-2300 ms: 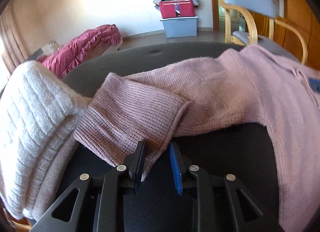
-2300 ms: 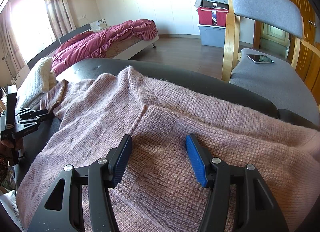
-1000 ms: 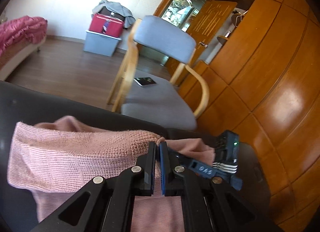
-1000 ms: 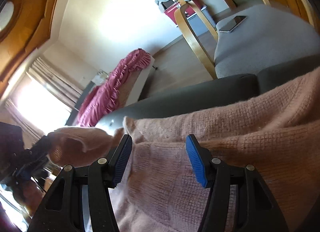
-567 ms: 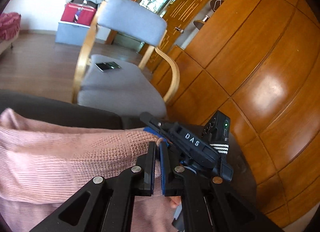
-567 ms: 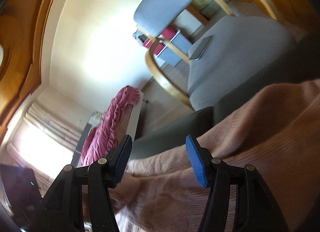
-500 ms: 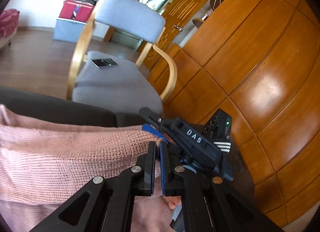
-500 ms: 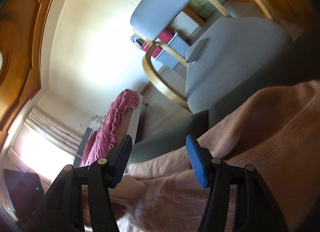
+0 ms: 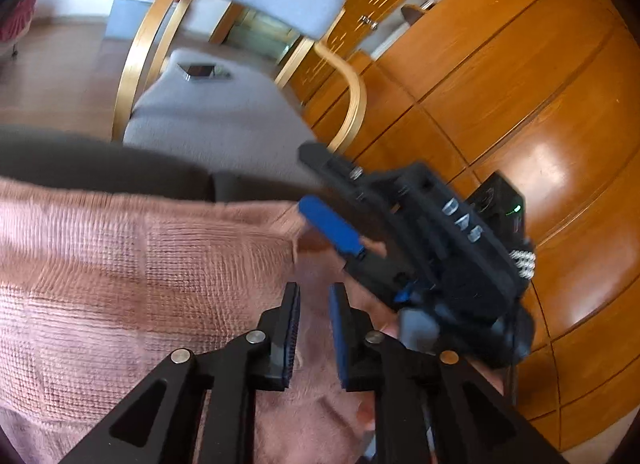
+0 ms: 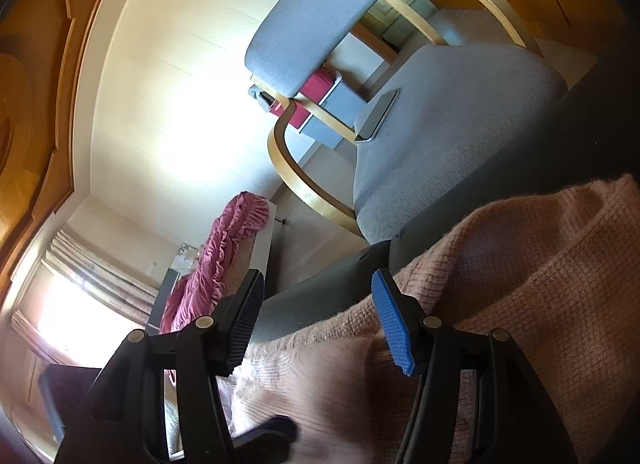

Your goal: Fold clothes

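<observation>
Since half a second ago the left gripper [image 9: 314, 328] has let go of the pink sweater's folded edge and its jaws are opening, a narrow gap now between them with only the knit lying beneath, nothing pinched. From the left wrist, this gripper tilts down over the pink sweater [image 9: 132, 276], whose folded edge lies just left of the jaws on the dark table [image 9: 100, 168]; the right gripper [image 9: 340, 232] crosses close ahead, angled in from the right. From the right wrist, that gripper is rolled sideways, jaws standing about half open and empty, hovering over the sweater [image 10: 500, 272], which lies under and right of the fingers, near the grey chair [image 10: 440, 124].
</observation>
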{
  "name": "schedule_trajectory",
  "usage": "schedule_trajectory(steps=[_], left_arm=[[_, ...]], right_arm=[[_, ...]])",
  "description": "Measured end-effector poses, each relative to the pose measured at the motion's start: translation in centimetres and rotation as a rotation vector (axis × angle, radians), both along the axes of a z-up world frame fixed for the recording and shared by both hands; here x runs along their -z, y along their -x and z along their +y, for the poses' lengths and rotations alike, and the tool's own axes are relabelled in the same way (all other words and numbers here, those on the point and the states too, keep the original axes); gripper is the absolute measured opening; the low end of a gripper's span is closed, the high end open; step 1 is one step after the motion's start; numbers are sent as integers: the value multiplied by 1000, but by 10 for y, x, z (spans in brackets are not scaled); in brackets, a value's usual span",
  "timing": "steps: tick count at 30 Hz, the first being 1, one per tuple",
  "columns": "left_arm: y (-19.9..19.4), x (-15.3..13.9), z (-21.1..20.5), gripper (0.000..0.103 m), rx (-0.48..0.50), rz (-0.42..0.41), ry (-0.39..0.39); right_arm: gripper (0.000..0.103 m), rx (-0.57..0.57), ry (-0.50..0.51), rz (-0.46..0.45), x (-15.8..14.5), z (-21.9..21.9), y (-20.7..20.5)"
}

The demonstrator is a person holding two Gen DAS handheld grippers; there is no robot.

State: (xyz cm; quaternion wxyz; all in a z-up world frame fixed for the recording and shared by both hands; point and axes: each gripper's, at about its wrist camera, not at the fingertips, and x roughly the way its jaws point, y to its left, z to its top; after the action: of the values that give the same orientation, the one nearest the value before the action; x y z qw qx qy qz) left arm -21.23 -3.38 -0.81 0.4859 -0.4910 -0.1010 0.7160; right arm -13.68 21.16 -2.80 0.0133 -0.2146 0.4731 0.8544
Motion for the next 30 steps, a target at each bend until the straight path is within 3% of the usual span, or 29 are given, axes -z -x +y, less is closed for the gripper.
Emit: schedule_trajectory(steps=[2, 6, 11, 15, 17, 23, 26, 28, 30], left_arm=[[-1, -3, -15, 17, 0, 19, -17], [-1, -17, -68, 18, -43, 170, -64], [29, -4, -138, 18, -266, 255, -21], [74, 28, -190, 18, -471, 187, 94], [87, 41, -207, 18, -525, 157, 111], [101, 58, -263, 16, -713, 98, 32], [106, 61, -270, 16, -720, 74, -3], [109, 64, -275, 16, -721, 58, -27], [110, 64, -279, 15, -726, 50, -44]], right_arm=[[60, 7, -17, -3, -3, 0, -1], [60, 21, -64, 5, -15, -2, -8], [64, -43, -174, -5, -35, -21, -4], [66, -150, -232, -8, -37, -50, 10], [66, -207, -263, -7, -37, -66, 17], [65, -366, -402, -54, -28, -120, 35], [64, -427, -444, -87, -16, -139, 43], [64, -433, -507, -163, 0, -148, 52], [52, -418, -594, -190, 7, -154, 54]])
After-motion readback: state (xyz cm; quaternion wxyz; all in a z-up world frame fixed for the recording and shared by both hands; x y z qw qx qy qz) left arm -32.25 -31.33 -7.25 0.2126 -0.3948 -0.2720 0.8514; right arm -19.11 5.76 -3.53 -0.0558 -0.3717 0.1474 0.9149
